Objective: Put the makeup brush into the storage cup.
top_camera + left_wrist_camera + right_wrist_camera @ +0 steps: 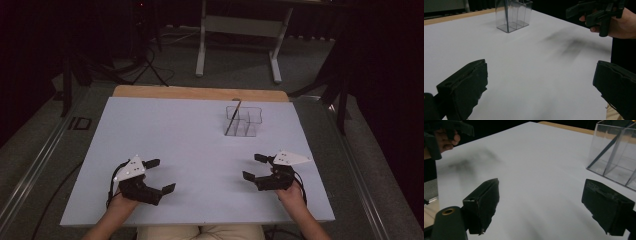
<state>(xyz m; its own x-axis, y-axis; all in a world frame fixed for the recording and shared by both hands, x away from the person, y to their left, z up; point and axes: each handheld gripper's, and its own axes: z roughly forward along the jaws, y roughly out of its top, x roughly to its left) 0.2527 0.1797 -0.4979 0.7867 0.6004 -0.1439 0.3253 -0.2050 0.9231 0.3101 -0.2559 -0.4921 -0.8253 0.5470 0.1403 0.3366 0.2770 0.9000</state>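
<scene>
Clear plastic divided organiser (244, 121) with slanted dark stick (233, 117) stood untouched; left gripper (156, 176) and right gripper (254, 167) gaped empty, reach seemingly next.

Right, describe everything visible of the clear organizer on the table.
The clear organizer looks like transparent plastic, an open-topped box split by upright walls into several compartments. It stands upright on the white table, toward the far right side. A thin dark stick leans tilted inside it. Neither tool touches it; both are apart, nearer the person.
</scene>
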